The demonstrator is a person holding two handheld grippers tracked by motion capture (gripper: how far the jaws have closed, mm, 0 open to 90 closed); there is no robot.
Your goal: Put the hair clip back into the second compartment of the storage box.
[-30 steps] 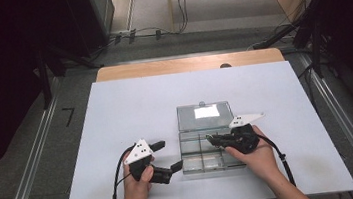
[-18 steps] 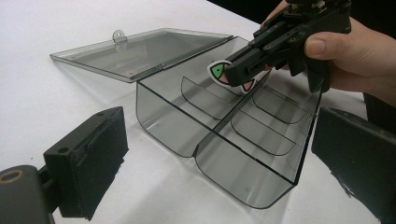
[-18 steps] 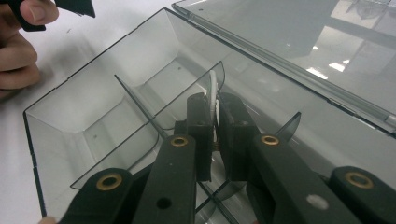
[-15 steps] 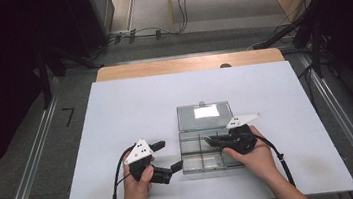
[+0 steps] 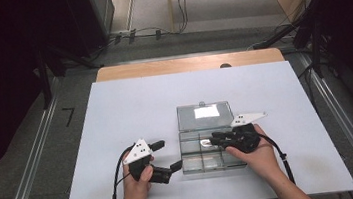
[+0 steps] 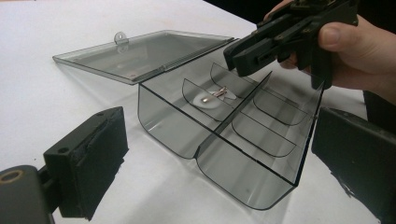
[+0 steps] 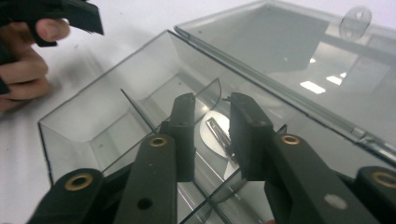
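a clear compartment box (image 5: 205, 149) lies just below the middle of the high view on the white surface (image 5: 130, 110), its lid (image 5: 204, 114) folded flat toward the top of the frame. in a compartment near the lid hinge lies a small round disc with a metal clip (image 6: 212, 95), seemingly a badge, though the view is too small to be sure. the right gripper (image 7: 212, 119) hangs over that compartment; its jaws have just been opening and stand narrowly apart, nothing pinched between them. the left gripper (image 5: 163, 156) rests at the box's left edge, jaws wide and empty.
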